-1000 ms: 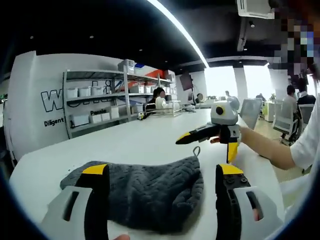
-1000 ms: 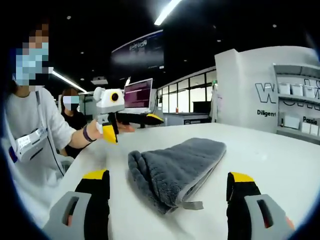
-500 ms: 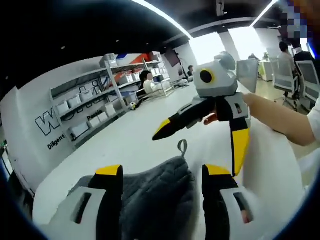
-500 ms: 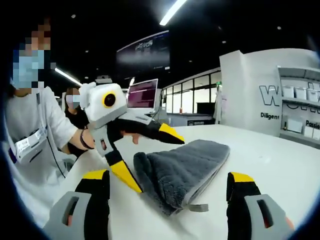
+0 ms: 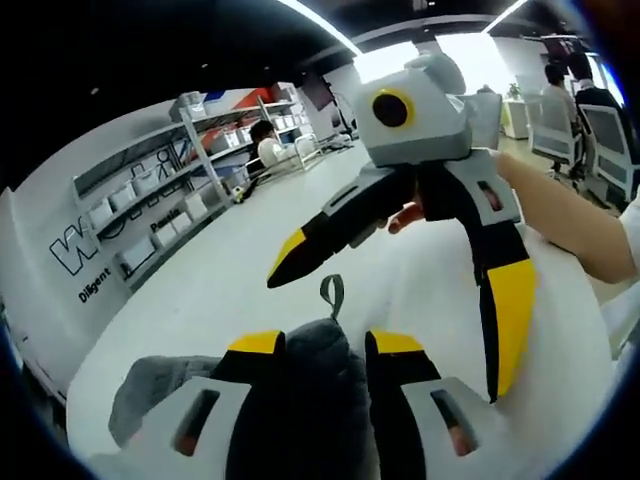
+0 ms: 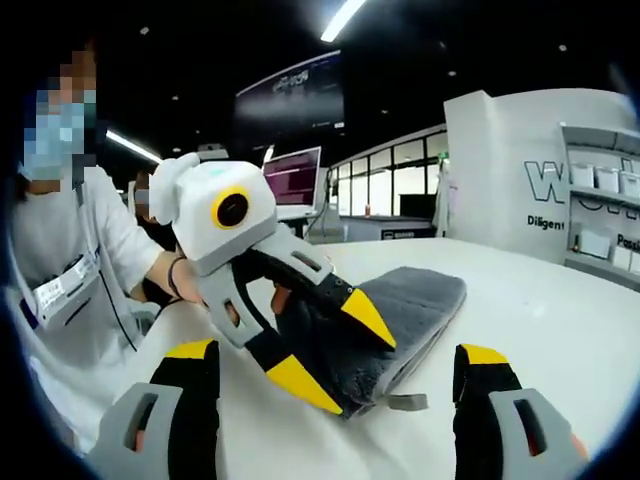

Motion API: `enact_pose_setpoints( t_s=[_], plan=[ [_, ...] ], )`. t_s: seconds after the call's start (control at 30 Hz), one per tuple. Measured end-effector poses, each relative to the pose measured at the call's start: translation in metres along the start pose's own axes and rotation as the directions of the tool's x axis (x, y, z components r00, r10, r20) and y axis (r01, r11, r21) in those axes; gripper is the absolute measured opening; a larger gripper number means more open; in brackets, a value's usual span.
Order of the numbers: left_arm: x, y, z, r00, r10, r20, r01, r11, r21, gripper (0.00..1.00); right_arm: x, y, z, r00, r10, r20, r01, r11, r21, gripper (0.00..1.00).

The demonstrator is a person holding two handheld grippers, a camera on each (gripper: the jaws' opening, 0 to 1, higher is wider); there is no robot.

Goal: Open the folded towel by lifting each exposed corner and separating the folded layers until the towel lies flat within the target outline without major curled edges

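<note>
Two grippers are at work over one folded grey towel (image 6: 405,320), which lies on the white table (image 6: 540,330), still folded with no layer opened yet. In the right gripper view we see the left gripper (image 6: 320,345) come in from the left, its yellow-tipped jaws spread around the near corner of the towel, one above and one low beside the fold; we cannot tell if it touches cloth yet. In the left gripper view its own jaws stand narrow with towel (image 5: 310,345) between them, but we judge it not yet clamped. The hang loop (image 5: 331,294) sticks out just past them. The right gripper (image 5: 400,260) hovers above with jaws wide apart and holds nothing. To do this step well, we'd pinch only the top layer at that corner, not the whole stack, then lift up and away from the fold so the layers part. We'd keep the right gripper ready to pin the lower layer down. Risk: grabbing both layers drags the towel whole.
</note>
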State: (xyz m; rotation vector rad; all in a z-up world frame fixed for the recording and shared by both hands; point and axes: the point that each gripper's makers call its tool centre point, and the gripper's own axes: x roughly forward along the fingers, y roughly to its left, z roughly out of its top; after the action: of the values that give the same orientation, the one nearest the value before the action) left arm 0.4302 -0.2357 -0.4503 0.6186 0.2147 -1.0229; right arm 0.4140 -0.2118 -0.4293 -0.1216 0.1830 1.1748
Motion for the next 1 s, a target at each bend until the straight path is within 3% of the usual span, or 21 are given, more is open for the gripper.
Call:
enact_pose_setpoints(
  t_s=[0.2,0.43,0.73,1.0],
  plan=[
    [0.006,0.000,-0.009,1.000,-0.008,-0.022,0.009,1.000,0.018,0.18,0.001,0.002,-0.003,1.000,0.000,-0.021,0.000,1.000,-0.006,0.99],
    [0.004,0.002,-0.008,1.000,-0.015,-0.018,0.016,1.000,0.022,0.07,0.004,0.000,-0.009,0.999,-0.007,-0.049,0.006,1.000,-0.004,0.99],
    [-0.009,0.015,0.001,1.000,0.004,0.011,-0.004,1.000,0.001,0.04,0.007,0.003,-0.014,0.998,-0.001,-0.071,0.002,1.000,0.001,0.99],
    [-0.033,0.046,0.015,0.994,0.092,0.066,-0.089,0.995,-0.043,0.04,0.008,0.000,-0.017,0.996,0.000,-0.086,0.000,1.000,0.004,0.99]
  ],
)
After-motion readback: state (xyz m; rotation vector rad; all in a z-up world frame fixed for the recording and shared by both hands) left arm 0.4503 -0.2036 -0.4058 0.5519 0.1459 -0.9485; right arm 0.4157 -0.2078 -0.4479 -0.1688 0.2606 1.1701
